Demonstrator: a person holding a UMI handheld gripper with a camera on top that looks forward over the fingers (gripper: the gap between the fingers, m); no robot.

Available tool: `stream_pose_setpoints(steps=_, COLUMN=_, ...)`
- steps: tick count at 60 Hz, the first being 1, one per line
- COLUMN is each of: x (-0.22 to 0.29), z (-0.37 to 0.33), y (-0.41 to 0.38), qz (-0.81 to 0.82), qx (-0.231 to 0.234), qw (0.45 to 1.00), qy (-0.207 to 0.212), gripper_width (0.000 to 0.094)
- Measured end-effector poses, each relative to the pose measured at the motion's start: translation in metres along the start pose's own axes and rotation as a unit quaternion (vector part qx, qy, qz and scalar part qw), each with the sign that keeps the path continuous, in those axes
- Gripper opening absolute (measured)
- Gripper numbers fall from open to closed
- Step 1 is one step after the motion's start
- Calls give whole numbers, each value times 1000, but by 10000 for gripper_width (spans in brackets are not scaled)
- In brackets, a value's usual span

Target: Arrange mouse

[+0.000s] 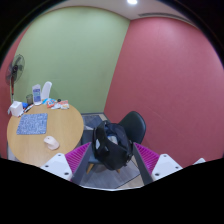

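A white mouse (51, 141) lies near the front edge of a round wooden table (66, 122), off to the left of my fingers and beyond them. Further back on the same table is a blue-grey patterned mouse mat (32, 123); the mouse is off the mat, just to its right and nearer to me. My gripper (112, 152) is open, with its magenta pads (78, 156) spread wide and nothing held. In the gap between the fingers I see only a black chair with a black bag (110, 143) on it, standing further off on the floor.
A standing fan (16, 70) is at the table's far left. Bottles and small items (40, 94) crowd the back of the table. A green wall (70, 50) and a pink wall (170, 70) close the room behind. Grey floor (108, 178) lies below the fingers.
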State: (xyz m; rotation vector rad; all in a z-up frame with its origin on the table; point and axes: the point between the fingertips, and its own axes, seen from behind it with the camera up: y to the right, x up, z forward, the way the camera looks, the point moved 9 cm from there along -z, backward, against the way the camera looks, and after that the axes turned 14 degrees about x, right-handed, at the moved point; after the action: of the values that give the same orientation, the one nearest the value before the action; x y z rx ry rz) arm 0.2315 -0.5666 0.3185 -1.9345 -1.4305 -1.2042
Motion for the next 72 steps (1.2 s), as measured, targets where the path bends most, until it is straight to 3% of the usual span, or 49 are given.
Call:
stream_pose_setpoints(steps=15, x=-58, z=-8, y=-36, qz=17, qx=1, qw=999, qy=-37, gripper_width=834)
stream_pose_setpoints(steps=29, x=-114, z=31, y=-106, qz=17, qx=72, qw=994, qy=-79, gripper_width=838)
stream_pose_setpoints(steps=47, x=-105, z=175, y=-203, qz=-22, qx=187, qw=980, qy=-62, gripper_width=841)
stream_pose_setpoints(steps=72, x=-89, z=298, y=-251, qz=-46, qx=273, qw=958, qy=-73, gripper_width=839)
